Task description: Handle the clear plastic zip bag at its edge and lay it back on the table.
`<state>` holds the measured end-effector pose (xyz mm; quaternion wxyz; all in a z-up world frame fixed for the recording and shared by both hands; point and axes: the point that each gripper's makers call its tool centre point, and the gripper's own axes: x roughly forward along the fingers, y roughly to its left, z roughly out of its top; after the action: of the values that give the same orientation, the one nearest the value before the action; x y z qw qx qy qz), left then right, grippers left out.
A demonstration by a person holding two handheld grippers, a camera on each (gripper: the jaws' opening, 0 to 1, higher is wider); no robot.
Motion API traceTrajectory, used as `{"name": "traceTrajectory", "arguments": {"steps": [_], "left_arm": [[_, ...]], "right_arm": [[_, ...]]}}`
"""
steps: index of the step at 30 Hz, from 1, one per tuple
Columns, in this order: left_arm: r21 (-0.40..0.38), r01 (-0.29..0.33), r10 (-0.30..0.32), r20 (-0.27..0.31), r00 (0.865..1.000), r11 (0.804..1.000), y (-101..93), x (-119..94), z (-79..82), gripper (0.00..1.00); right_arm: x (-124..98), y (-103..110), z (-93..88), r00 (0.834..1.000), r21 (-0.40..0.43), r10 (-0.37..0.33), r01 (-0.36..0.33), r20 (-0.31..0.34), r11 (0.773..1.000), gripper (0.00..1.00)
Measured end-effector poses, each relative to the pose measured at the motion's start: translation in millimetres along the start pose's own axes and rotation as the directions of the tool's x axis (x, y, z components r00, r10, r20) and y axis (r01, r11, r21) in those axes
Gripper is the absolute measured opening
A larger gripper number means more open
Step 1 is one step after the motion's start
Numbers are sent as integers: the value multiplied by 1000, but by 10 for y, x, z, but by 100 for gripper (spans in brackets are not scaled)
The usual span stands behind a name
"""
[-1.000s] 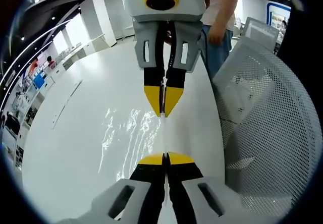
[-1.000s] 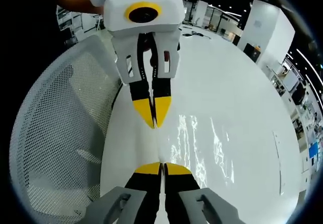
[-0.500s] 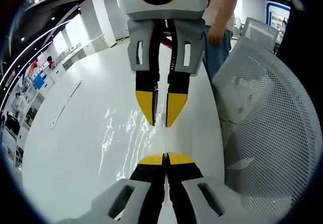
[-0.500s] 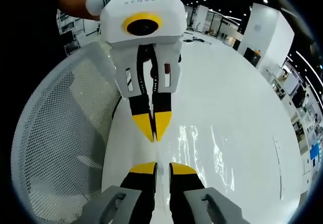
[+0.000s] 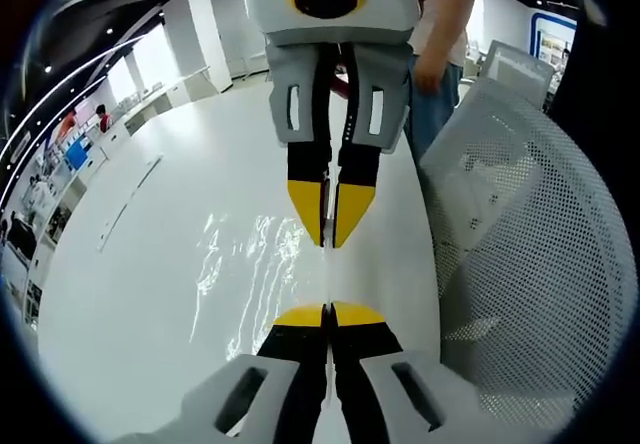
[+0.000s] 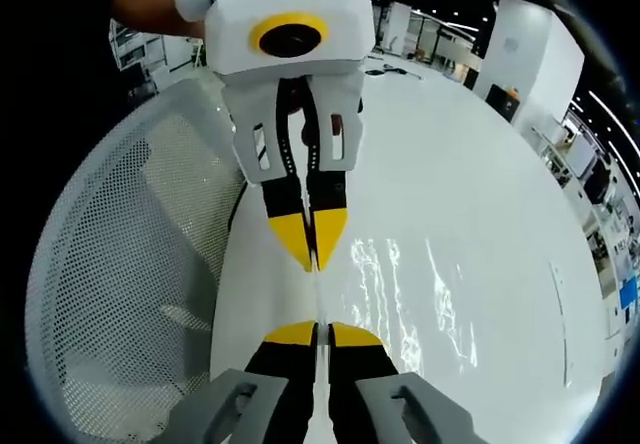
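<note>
- Now both grippers face each other tip to tip, pinching the clear zip bag (image 5: pixel 255 264) by 1 edge, stretched over the white table (image 5: pixel 130 294).
- Left gripper (image 5: pixel 328 315) is clamped on that edge.
- Right gripper (image 6: pixel 322 334) is likewise closed on it.
- White mesh chair (image 5: pixel 530 264) stands beside the table.

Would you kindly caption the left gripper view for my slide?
Both tools, left and right, pinch the clear zip bag's edge above the white table.
</note>
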<state>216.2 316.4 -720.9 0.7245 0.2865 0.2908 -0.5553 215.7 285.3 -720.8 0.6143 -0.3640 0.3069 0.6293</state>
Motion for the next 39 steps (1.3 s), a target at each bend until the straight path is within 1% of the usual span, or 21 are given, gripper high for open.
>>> {"name": "traceTrajectory", "arguments": {"steps": [5, 9, 23, 26, 28, 32, 36, 39], "left_arm": [[-12, -6, 6, -5, 1000, 1000, 25, -14, -41, 0], [-15, -10, 10, -3, 1000, 1000, 29, -14, -29, 0], [-16, -9, 9, 0, 1000, 1000, 43, 0, -11, 0], [-15, -11, 11, -7, 1000, 1000, 45, 3, -25, 0], [-20, -10, 10, 0, 1000, 1000, 45, 8, -7, 0], [-12, -13, 13, -3, 1000, 1000, 44, 24, 11, 0], [-3, -13, 13, -7, 1000, 1000, 32, 43, 5, 0], [2, -11, 11, -6, 1000, 1000, 12, 48, 2, 0]], "right_arm": [[-56, -18, -131, 1000, 19, -7, 7, -18, 1000, 0], [-100, -35, -223, 1000, 42, -13, 14, -21, 999, 0], [-189, -40, -346, 999, 51, -30, 32, -41, 998, 0], [-205, -34, -419, 997, 46, -33, 36, -65, 998, 0], [-220, -22, -404, 998, 59, -32, 35, -46, 998, 0], [-219, -28, -415, 998, 69, -43, 46, -49, 997, 0], [-226, -15, -404, 997, 62, -59, 62, -52, 996, 0], [-245, -29, -399, 996, 51, -77, 79, -39, 996, 1]]}}
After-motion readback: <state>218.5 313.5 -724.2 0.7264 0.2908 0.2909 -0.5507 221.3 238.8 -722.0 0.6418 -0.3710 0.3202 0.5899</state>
